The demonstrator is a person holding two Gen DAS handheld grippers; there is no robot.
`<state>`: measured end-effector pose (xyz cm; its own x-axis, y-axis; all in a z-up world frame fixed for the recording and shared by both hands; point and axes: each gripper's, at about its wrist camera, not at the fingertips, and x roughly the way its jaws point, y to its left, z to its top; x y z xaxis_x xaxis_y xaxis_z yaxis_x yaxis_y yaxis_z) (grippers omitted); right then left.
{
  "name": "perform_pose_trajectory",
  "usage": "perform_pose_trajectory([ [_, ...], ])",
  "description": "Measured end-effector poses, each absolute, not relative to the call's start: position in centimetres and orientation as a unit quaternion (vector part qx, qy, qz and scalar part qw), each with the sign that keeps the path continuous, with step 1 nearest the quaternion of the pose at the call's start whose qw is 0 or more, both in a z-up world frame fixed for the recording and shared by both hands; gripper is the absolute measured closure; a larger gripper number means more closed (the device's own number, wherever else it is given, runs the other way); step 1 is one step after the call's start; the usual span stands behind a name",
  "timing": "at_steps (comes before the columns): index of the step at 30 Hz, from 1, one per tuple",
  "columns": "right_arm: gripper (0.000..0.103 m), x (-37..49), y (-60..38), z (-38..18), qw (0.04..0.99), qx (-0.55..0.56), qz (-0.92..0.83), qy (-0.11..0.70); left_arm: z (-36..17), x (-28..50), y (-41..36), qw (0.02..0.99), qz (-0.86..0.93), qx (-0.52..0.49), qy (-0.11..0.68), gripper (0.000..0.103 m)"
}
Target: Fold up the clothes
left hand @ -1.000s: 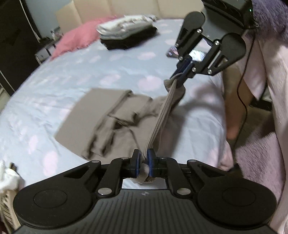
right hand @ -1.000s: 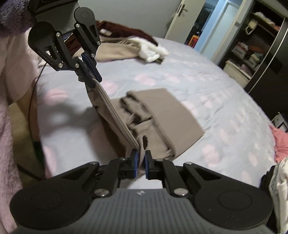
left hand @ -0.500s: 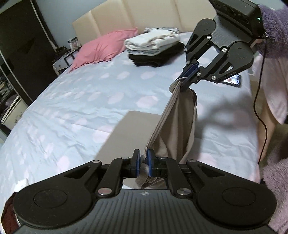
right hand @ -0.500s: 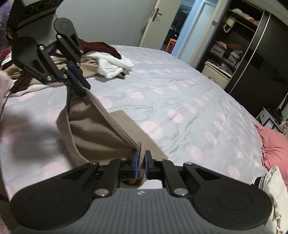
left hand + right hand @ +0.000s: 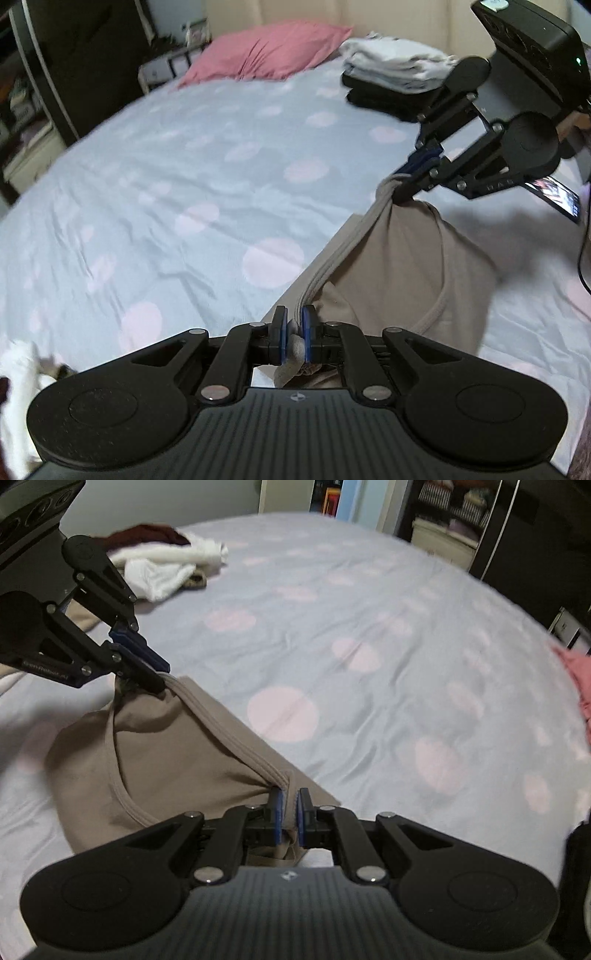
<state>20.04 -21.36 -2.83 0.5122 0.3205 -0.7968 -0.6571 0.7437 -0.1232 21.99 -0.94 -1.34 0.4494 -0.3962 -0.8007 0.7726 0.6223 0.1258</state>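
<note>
bed centre: bed (image 5: 184,177) open, flat sheet, free pass
headboard end: pink pillow (image 5: 269,48) + folded stack (image 5: 391,74) block
far corner: loose clothes pile (image 5: 166,565) in the way
R edge: phone (image 5: 557,197) lying on sheet
between grippers: taut beige garment (image 5: 402,266) spans gap

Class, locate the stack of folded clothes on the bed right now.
In the left wrist view, the stack of folded clothes sits upper right on the bed, just right of the pink pillow.
</note>
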Motion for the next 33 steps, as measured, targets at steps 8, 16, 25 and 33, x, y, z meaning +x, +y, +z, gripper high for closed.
perform_pose_trajectory([
  [8, 0.074, 22.1, -21.0, -4.0, 0.856, -0.191, 0.253, 0.409, -4.6, 24.5, -0.2, 0.819, -0.336, 0.205, 0.418, 0.093],
  [16, 0.068, 22.9, -22.7, -1.2, 0.896, -0.119, 0.204, 0.377, -3.5, 25.3, 0.6, 0.863, -0.278, 0.184, 0.380, 0.081],
  [25, 0.075, 20.4, -25.3, -0.5, 0.905, -0.063, 0.189, 0.376, -0.4, 23.5, 1.5, 0.885, -0.260, 0.156, 0.352, 0.080],
  [33, 0.074, 21.1, -27.4, -3.9, 0.882, 0.056, 0.184, 0.431, -3.2, 22.6, 3.7, 0.869, -0.232, 0.075, 0.431, 0.080],
])
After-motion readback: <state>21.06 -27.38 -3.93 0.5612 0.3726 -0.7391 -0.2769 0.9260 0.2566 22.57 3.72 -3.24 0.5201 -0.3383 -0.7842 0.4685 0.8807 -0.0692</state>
